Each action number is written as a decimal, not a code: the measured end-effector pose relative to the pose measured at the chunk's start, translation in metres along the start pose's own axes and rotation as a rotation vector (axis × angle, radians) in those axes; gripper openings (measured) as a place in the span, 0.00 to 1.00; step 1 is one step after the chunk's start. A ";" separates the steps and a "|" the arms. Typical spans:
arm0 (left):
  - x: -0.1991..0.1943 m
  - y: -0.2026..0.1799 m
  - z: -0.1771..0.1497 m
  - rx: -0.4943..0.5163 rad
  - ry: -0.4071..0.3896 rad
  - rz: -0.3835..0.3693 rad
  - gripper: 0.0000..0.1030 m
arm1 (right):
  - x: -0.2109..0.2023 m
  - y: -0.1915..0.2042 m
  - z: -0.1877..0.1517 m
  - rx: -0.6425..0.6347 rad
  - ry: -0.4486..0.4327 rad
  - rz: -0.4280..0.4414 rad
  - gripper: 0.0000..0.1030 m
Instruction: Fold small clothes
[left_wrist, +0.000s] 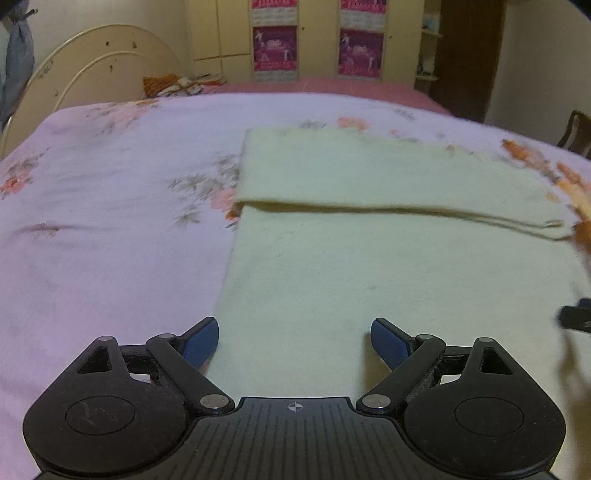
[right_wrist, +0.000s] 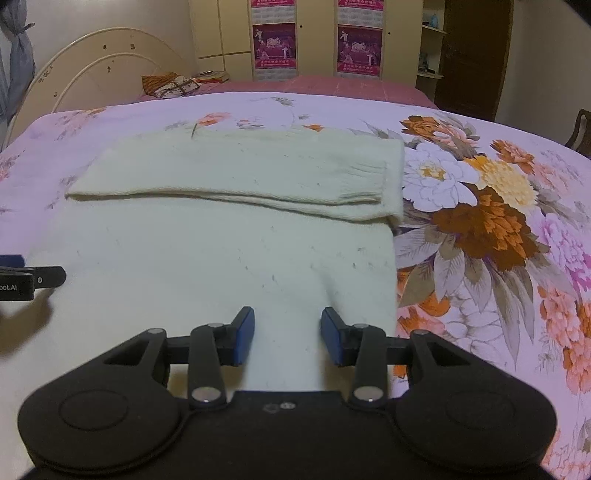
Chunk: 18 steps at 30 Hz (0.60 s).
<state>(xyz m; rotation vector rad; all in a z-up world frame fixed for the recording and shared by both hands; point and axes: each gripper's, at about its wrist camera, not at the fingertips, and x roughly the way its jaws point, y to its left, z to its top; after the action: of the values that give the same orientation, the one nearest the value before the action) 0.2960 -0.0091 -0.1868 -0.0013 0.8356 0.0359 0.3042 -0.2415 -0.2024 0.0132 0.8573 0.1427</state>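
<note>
1. Two grippers hover over one cream garment (right_wrist: 221, 236) on the flowered bedspread (right_wrist: 498, 221), and neither of us holds any cloth.
2. Our left gripper (left_wrist: 294, 341) stands wide, jaws straddling the garment's left edge; our right gripper (right_wrist: 287, 334) is narrower, empty, just inside the right edge, likely placed so for the next fold.
3. Ahead of both jaws, a flap lies doubled back; its long axis runs crosswise.
</note>
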 end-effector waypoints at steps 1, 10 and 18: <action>-0.007 -0.003 -0.001 0.007 -0.012 -0.013 0.86 | -0.001 0.000 0.002 0.011 -0.001 0.019 0.41; -0.039 -0.020 -0.043 0.083 0.044 -0.095 0.86 | -0.032 0.057 -0.021 -0.046 0.027 0.190 0.45; -0.041 -0.003 -0.059 0.124 0.039 -0.119 0.90 | -0.045 0.083 -0.058 -0.154 0.019 0.054 0.50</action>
<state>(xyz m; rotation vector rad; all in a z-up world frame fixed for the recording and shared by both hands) 0.2252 -0.0138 -0.1959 0.0651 0.8742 -0.1277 0.2219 -0.1673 -0.2007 -0.1095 0.8635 0.2600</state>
